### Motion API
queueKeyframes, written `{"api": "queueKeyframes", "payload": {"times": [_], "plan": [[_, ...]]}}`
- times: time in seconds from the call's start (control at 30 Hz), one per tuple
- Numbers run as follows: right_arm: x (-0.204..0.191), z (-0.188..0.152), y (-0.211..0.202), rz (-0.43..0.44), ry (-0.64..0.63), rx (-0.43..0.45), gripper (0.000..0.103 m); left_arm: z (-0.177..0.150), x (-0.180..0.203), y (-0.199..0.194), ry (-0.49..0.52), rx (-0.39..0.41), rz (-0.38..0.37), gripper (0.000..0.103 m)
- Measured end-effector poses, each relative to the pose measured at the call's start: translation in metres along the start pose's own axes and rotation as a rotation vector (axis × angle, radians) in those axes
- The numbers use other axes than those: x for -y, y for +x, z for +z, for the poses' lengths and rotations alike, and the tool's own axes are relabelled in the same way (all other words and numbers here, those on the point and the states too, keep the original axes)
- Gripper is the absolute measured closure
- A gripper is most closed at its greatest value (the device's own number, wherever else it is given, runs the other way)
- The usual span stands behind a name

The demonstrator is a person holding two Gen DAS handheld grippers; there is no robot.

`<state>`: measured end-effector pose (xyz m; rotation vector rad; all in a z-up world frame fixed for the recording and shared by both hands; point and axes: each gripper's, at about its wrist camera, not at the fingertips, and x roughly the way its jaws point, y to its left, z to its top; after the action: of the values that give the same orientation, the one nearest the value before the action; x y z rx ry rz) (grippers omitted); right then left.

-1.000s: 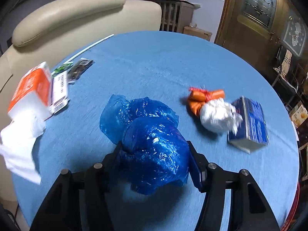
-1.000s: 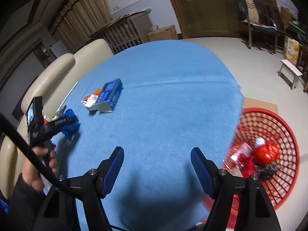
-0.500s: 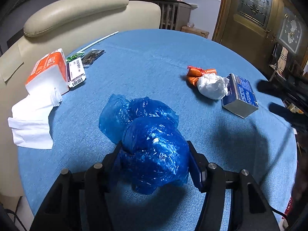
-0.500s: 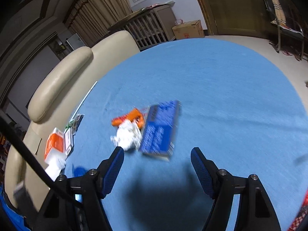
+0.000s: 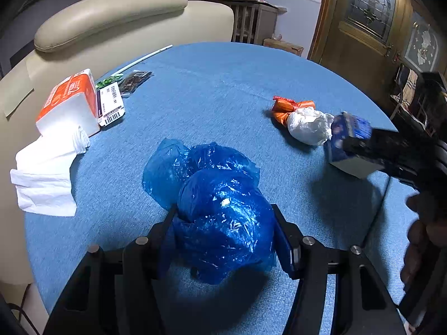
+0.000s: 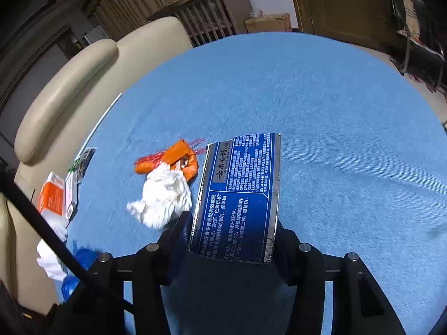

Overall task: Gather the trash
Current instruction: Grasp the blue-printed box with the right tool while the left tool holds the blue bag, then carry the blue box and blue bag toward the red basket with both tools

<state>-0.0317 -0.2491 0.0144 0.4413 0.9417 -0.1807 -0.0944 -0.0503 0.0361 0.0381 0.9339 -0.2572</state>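
Observation:
My left gripper (image 5: 223,231) is shut on a crumpled blue plastic bag (image 5: 218,206) and holds it over the round blue table (image 5: 212,83). My right gripper (image 6: 232,237) has its fingers on both sides of a blue toothpaste box (image 6: 240,192), which lies on the table; it looks closed onto the box. In the left wrist view the right gripper (image 5: 391,153) covers that box (image 5: 349,139). A white crumpled tissue (image 6: 164,195) and an orange wrapper (image 6: 173,159) lie just left of the box.
An orange tissue pack (image 5: 69,100) with loose white tissue (image 5: 44,173), a barcode label (image 5: 111,106) and a dark wrapper (image 5: 134,78) lie at the table's left. A white stick (image 5: 145,58) lies by the edge. A cream sofa (image 5: 111,16) stands behind.
My right gripper swung from the table's edge near the red basket to the blue box and now straddles it. My left gripper kept hold of the blue bag.

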Motion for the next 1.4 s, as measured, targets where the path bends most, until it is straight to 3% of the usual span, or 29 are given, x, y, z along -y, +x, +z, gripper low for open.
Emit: {"api": "queueKeyframes", "payload": {"times": [0.37, 0.6, 1.4], "plan": [[0.036, -0.068, -0.063, 0.012, 0.011, 0.056, 0.047, -0.011, 0.021, -0.035, 0.035, 0.051, -0.006, 0.041], [0.06, -0.105, -0.105, 0.028, 0.041, 0.094, 0.047, -0.021, 0.042, -0.042, 0.076, 0.044, 0.004, 0.041], [0.094, -0.138, -0.158, 0.014, 0.101, 0.171, 0.047, -0.03, 0.073, -0.054, 0.145, 0.045, -0.01, 0.041]]}}
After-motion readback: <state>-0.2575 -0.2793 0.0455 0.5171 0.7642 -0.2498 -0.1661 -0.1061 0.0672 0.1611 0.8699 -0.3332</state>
